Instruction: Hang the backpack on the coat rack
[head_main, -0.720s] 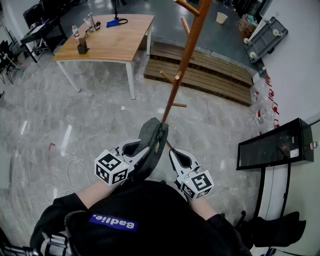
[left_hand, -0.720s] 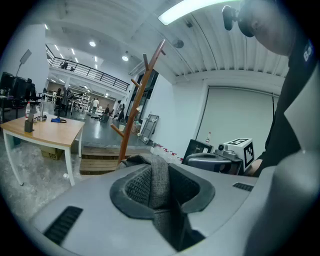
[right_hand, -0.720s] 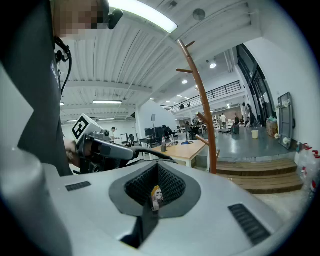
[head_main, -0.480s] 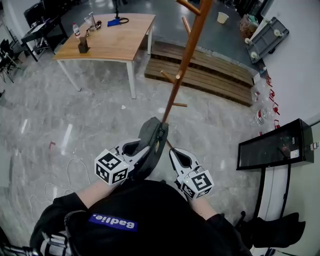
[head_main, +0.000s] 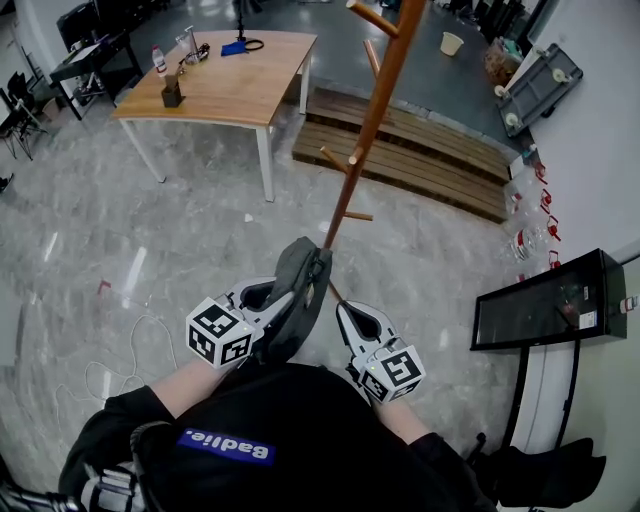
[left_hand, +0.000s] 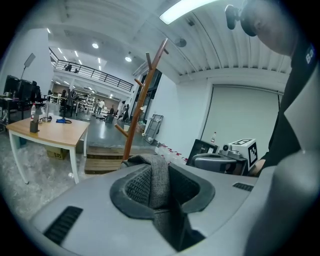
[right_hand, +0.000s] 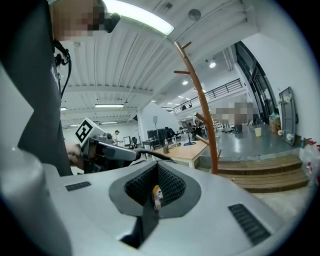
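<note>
Little shifted since before: backpack (head_main: 298, 275) clamped in left hand-held gripper (left_hand: 159, 175), right hand-held gripper (right_hand: 156, 186) pressed shut.

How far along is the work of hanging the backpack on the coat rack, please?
Done: the left claw grips the dark grey fabric backpack. In hand: it is held in front of the brown wooden coat rack. Left: raise it to a peg, all visible ones bare, and hook it on.

At the foot of the coat rack (head_main: 372, 110), a grey backpack (head_main: 302, 285) stands up from the left gripper (head_main: 278, 300), with the right gripper (head_main: 347, 310) just beside. A wooden surface (head_main: 235, 85) stands left of the coat rack, and pallets (head_main: 420, 150) lie behind it.
</note>
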